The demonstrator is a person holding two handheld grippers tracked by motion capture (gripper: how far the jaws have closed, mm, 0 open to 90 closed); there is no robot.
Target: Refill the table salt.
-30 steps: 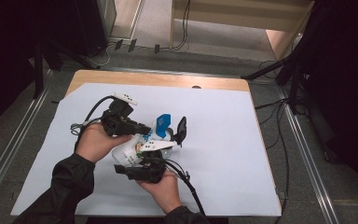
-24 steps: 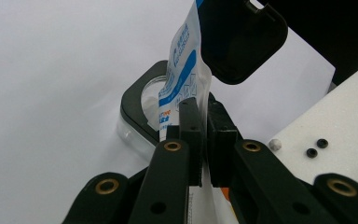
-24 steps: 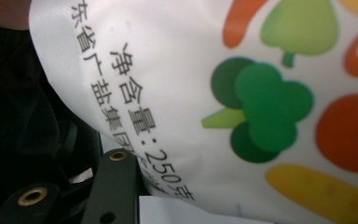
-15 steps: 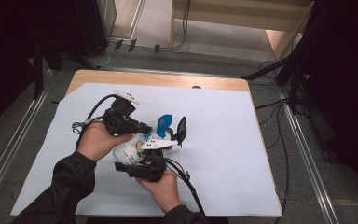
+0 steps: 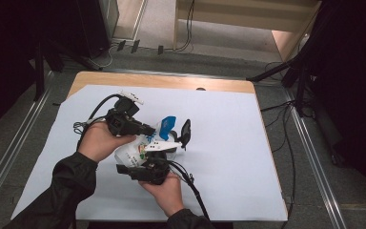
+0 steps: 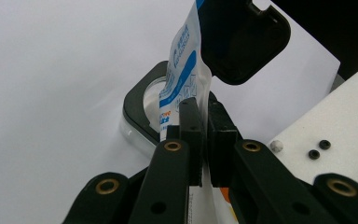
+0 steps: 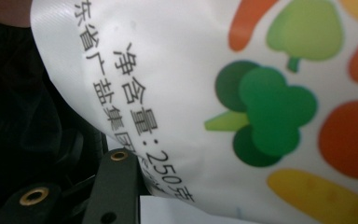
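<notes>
Item: salt pouch [image 5: 145, 143], being held above the counter [image 5: 228, 143] centre. At nine o'clock, its blue upper edge is being clamped by the left hand-held gripper [image 6: 200, 121], likely to steady it. At six o'clock, its lower body is being gripped by the right hand-held gripper [image 5: 159, 148], jaws having just narrowed. At three o'clock, a lidded container [image 6: 142, 109] is being kept open, probably for filling.
</notes>
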